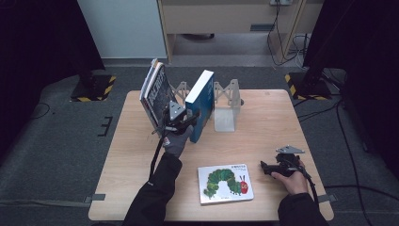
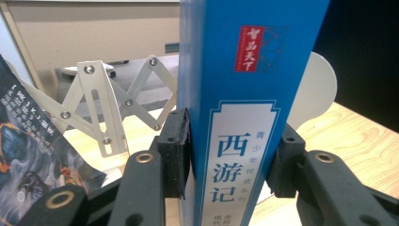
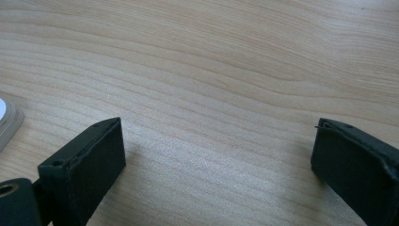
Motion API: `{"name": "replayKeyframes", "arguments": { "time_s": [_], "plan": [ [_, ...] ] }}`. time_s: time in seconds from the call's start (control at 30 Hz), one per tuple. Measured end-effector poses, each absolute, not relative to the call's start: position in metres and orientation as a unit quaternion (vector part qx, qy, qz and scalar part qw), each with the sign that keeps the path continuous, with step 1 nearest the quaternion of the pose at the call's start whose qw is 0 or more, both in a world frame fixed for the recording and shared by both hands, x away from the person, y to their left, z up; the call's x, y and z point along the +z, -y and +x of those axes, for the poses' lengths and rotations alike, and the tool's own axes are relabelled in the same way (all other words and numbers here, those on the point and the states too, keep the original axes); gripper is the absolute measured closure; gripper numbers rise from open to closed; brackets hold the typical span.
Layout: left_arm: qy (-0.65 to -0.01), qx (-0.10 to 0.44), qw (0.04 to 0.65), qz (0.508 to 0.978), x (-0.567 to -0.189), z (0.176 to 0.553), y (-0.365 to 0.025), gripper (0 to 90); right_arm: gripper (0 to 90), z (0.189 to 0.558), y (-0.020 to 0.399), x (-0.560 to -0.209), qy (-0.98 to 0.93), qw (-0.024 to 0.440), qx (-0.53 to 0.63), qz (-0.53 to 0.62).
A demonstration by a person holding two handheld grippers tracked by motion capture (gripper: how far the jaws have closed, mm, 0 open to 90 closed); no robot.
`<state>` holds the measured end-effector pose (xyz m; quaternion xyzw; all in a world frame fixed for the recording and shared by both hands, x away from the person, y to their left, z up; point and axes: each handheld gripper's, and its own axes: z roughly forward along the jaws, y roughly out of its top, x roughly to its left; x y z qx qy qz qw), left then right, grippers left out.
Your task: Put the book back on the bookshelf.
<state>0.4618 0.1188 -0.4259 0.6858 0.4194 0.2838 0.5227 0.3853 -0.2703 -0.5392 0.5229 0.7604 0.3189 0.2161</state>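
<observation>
Nearest you, your right tongs (image 1: 269,167) rest wide open and empty on the desk (image 1: 273,117), well apart from the work. Farther out, your left tongs (image 2: 233,155) clamp the spine of the blue book (image 2: 244,94), standing upright with its long axis vertical, between the leaning dark book (image 1: 157,94) and the white bookend (image 1: 225,110).
</observation>
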Motion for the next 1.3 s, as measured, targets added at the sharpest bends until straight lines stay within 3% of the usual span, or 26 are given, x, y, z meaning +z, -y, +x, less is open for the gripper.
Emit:
{"name": "replayKeyframes", "arguments": {
  "time_s": [0.4, 0.87, 1.3],
  "plan": [
    [-0.469, 0.297, 0.511, 0.656, -0.424, 0.471, -0.119, 60.5, 3.5, 0.386, 0.270, -0.539, -0.760, 0.217, 0.320, 0.523],
    [-0.483, 0.294, 0.505, 0.652, -0.422, 0.482, -0.104, 60.3, 3.3, 0.386, 0.270, -0.539, -0.760, 0.216, 0.319, 0.523],
    [-0.442, 0.294, 0.515, 0.673, -0.427, 0.474, -0.097, 56.3, 3.3, 0.386, 0.270, -0.539, -0.761, 0.214, 0.319, 0.522]
  ]
}}
